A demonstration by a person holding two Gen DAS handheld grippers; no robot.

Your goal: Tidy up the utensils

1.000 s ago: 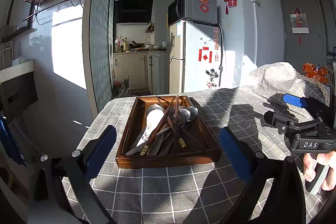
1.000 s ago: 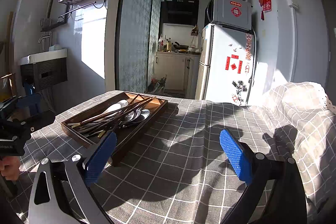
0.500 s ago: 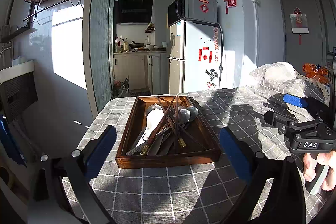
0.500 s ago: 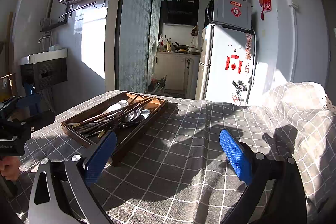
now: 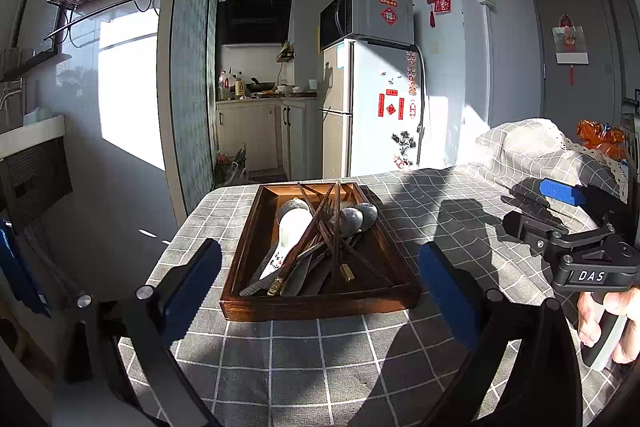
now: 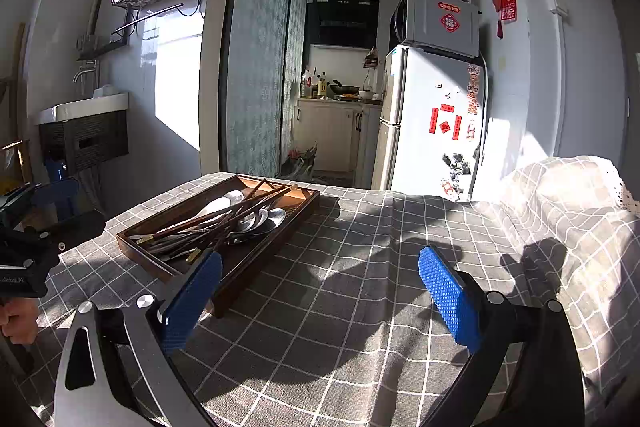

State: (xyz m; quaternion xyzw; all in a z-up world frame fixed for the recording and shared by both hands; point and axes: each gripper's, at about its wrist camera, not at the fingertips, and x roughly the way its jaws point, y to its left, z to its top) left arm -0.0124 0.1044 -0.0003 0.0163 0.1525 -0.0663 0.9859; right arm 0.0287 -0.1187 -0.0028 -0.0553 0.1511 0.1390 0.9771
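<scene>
Checked tablecloth (image 5: 304,355): fills lower frame. Wooden tray (image 5: 320,301), centre: heaped chopsticks (image 5: 320,227), metal spoons (image 5: 358,217), white ceramic spoon (image 5: 289,227). Left gripper (image 5: 320,287) and right gripper (image 6: 320,291): both wide open, empty. Advice: lift topmost chopsticks first.

My left gripper (image 5: 320,287) hangs just before the tray (image 5: 320,303), which sits on the table (image 5: 320,367). In the tray, chopsticks (image 5: 320,227) lie crossed over spoons (image 5: 294,223). My right gripper (image 6: 320,295) is right of the tray, over bare cloth. Behind the table stands a fridge (image 5: 372,107), with a microwave (image 5: 368,15) on it.
</scene>
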